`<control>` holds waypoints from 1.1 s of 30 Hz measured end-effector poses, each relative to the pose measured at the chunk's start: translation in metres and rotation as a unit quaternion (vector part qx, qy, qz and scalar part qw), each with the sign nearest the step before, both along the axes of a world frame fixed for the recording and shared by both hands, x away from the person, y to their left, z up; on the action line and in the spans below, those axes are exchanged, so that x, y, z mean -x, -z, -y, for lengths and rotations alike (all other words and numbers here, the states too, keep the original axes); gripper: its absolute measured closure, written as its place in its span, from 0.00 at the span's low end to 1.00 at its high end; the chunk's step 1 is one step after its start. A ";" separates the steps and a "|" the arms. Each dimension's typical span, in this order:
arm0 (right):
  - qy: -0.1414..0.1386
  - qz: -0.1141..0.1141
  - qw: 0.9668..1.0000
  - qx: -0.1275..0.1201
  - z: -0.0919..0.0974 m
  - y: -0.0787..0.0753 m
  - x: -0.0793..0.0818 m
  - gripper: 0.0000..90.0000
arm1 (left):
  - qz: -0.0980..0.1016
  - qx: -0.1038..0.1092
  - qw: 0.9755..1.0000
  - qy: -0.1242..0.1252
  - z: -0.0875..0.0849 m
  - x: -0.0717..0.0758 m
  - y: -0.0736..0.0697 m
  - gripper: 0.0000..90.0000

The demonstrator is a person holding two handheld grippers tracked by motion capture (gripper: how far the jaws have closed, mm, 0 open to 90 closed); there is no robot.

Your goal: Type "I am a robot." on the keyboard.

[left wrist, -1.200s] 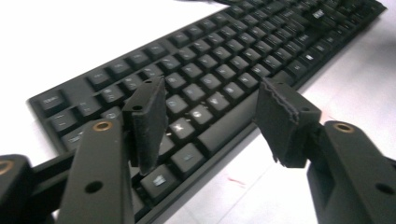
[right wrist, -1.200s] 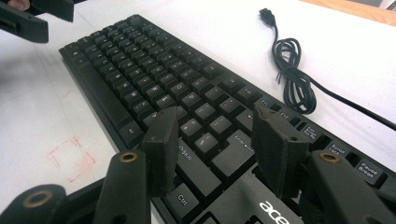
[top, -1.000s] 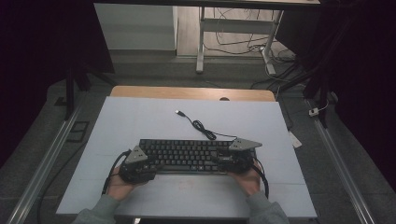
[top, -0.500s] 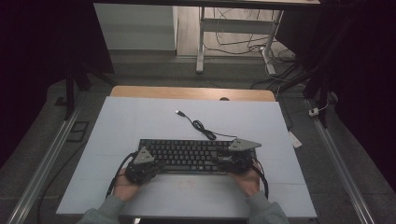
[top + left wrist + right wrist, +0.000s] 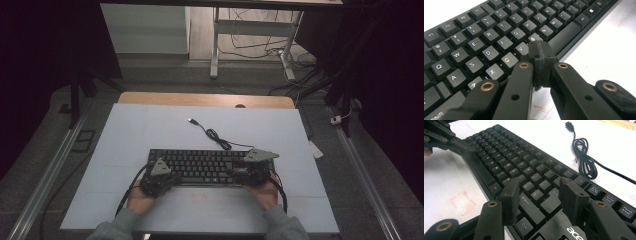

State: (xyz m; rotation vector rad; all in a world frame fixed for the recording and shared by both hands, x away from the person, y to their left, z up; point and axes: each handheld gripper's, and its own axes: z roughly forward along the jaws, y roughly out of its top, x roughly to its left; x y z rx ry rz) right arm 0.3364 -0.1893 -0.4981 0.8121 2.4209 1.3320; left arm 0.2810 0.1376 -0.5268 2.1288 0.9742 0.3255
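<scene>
Keyboard: long black plastic full-size keyboard with white-lettered keycaps, lying flat at the near middle of the pale grey tabletop, long side running left to right. Its thin black cable trails off the far edge in a loose coil and ends in a plug lying free.

Handling, by judgement: rigid shell, light to moderate weight, smooth plastic likely to slip under hard pads. Keycaps sink and can pop off, so grip belongs on the frame edges at both short ends (never on the keys). Cable will drag behind any move.

Left tool: jaws have just been closing and now stand together, nothing between them, tip poised over the bottom letter row near the space bar. Right tool: jaws apart, hovering above the right end around the shift and enter keys, clamped on nothing.
</scene>
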 end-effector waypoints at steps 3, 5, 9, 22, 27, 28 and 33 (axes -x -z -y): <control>0.001 0.001 1.000 0.000 0.000 0.000 0.000 0.57 | -0.001 -0.004 1.000 0.000 0.002 -0.001 0.001 0.98; 0.001 0.001 1.000 0.000 0.000 0.000 0.000 0.57 | -0.001 -0.002 1.000 -0.001 0.002 -0.001 0.001 0.98; -0.001 0.000 1.000 -0.001 0.000 0.000 0.000 0.57 | -0.003 -0.009 1.000 -0.003 0.005 -0.001 0.004 0.98; 0.001 0.003 1.000 -0.008 0.003 -0.002 0.001 0.57 | 0.032 0.045 0.998 -0.031 -0.006 0.004 -0.013 0.91; -0.002 0.004 1.000 -0.015 0.004 -0.004 0.004 0.57 | 0.032 0.053 0.997 -0.054 -0.013 0.003 -0.017 0.69; -0.001 0.004 1.000 -0.015 0.004 -0.004 0.005 0.57 | 0.029 0.057 0.996 -0.060 -0.014 0.002 -0.019 0.65; -0.003 0.001 1.000 -0.013 0.004 -0.003 0.007 0.56 | 0.023 0.057 0.995 -0.084 -0.023 -0.001 -0.023 0.52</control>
